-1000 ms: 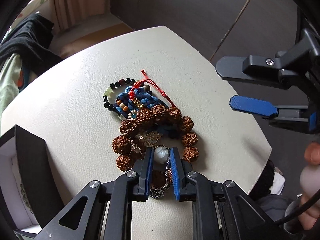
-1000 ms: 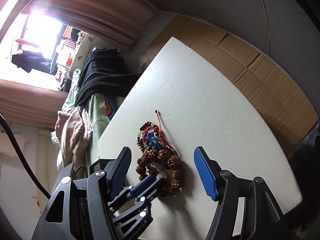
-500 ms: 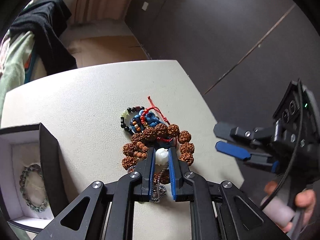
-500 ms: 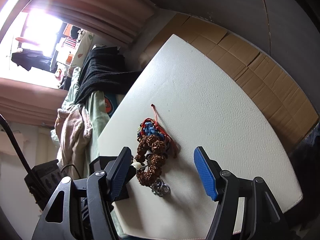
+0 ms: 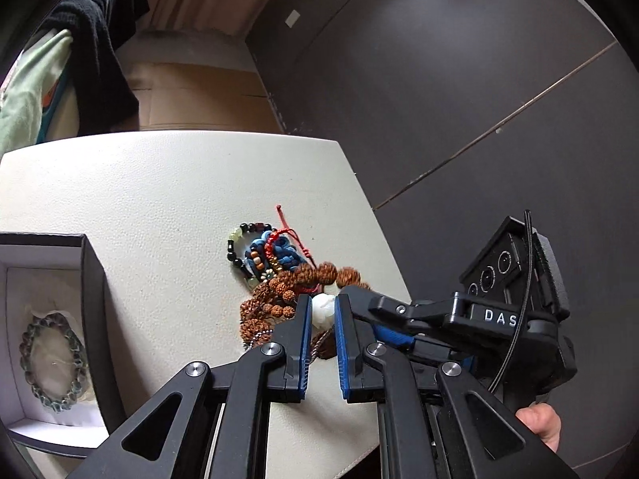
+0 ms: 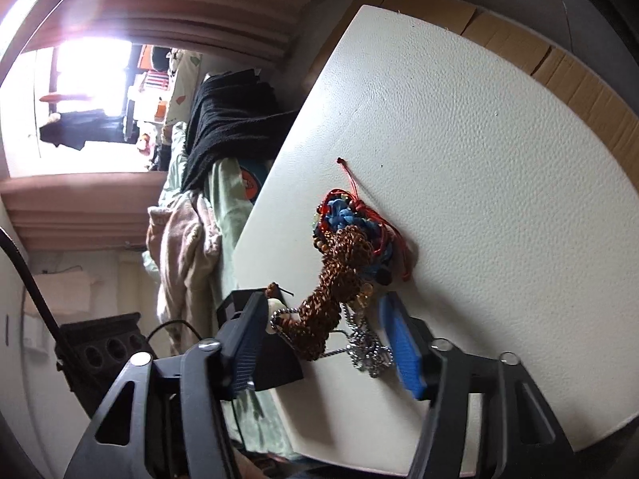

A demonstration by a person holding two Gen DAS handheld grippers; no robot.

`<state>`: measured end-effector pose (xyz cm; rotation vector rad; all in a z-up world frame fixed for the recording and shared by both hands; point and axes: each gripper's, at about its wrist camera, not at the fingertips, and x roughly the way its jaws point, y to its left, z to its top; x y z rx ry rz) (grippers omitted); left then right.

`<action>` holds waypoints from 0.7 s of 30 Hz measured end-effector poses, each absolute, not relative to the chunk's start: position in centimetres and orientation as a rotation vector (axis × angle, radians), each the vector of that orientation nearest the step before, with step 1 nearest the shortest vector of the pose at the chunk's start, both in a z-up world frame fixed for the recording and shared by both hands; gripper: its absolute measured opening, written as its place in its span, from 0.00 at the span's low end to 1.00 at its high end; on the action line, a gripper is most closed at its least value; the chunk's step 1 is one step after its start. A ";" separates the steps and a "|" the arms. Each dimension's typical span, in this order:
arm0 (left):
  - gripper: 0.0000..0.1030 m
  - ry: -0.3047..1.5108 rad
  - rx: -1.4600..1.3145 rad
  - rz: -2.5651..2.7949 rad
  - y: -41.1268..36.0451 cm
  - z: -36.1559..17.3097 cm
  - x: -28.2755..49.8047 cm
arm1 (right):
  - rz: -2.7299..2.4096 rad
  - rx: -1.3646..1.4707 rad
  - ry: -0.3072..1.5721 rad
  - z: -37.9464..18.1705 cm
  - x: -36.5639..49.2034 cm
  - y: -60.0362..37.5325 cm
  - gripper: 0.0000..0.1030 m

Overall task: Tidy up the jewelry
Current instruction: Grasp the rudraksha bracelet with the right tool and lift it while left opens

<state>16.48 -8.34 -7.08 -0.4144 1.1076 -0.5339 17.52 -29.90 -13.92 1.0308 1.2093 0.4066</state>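
Note:
My left gripper (image 5: 320,313) is shut on a white pendant (image 5: 322,310) and holds it above the white table (image 5: 139,199). Brown seed beads (image 5: 279,299) and a silver chain (image 6: 365,345) hang from it. A tangled pile of blue cord, red string and dark beads (image 5: 265,251) lies on the table beyond. My right gripper (image 6: 325,343) is open, its jaws on either side of the hanging brown beads (image 6: 335,279); it also shows in the left wrist view (image 5: 383,315). An open black box (image 5: 48,319) at the left holds a grey-green bead bracelet (image 5: 52,363).
The table's near edge (image 5: 319,459) and right edge are close to the pile. Clothes (image 6: 223,127) hang beyond the table's far side. Cardboard (image 6: 579,76) lies on the floor beside it. A dark wall (image 5: 439,80) stands behind.
My left gripper has lifted with the pendant, pulling the brown beads and chain up off the table. My right gripper has moved in close around the hanging strand.

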 end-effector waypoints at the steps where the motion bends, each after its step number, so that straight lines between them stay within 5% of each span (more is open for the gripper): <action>1: 0.09 1.113 -0.394 -0.510 -8.3 -7.1 16.5 | 0.404 1.055 1.205 -14.1 17.5 -30.0 0.23; 7: 0.13 1.134 -0.411 -0.490 -7.4 -7.3 16.9 | 0.387 1.018 1.079 -11.7 17.2 -30.1 0.20; 9: 0.29 1.132 -0.401 -0.495 -7.2 -7.2 16.7 | 0.395 0.983 1.038 -10.6 17.2 -29.8 0.20; 11: 0.61 1.122 -0.402 -0.500 -7.0 -7.1 16.4 | 0.386 0.925 1.016 -9.7 17.3 -29.3 0.20; 21: 0.64 1.115 -0.423 -0.399 -3.7 -7.4 16.2 | 0.344 0.835 1.148 -12.6 19.1 -26.5 0.20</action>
